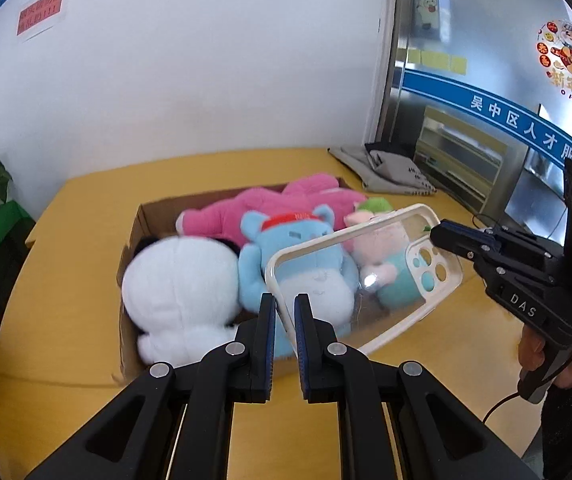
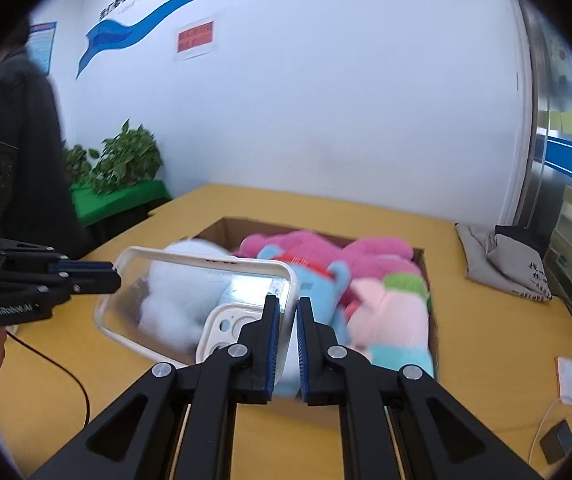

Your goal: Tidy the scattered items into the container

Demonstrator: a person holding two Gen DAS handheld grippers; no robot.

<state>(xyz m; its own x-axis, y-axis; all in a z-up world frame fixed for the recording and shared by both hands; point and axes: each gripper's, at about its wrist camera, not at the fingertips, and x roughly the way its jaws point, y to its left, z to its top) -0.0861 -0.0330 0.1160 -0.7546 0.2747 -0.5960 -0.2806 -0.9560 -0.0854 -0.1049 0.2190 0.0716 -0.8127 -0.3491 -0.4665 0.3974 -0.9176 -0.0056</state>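
Both wrist views look down, close, from opposite ends — sharing the cardboard box; each shows the other's gripper.

Cardboard box sits mid-table, plush toys packed inside. Phone case hangs above the box's near side, left gripper clamped on one end, right gripper on the other. Folded cloth bag lies at table's far right corner.
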